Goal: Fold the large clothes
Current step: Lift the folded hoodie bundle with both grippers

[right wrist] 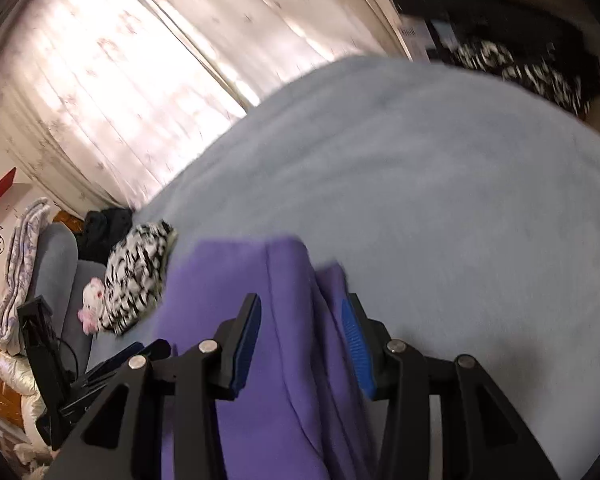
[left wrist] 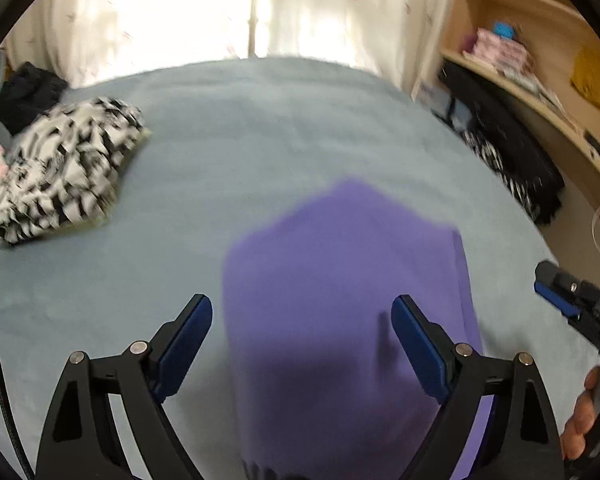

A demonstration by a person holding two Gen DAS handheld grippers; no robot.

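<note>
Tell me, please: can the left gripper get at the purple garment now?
Probably yes. The left gripper is open right above the purple garment, which lies on the blue bedcover; nothing is between them.

Pale blue bed cover (left wrist: 220,152) fills room centre. Sheer patterned curtains (left wrist: 160,8) behind, daylight glaring through (window itself washed out). Light wooden shelving (left wrist: 540,60) at right, cluttered. Grey upholstered seat (right wrist: 56,256) at left.
</note>
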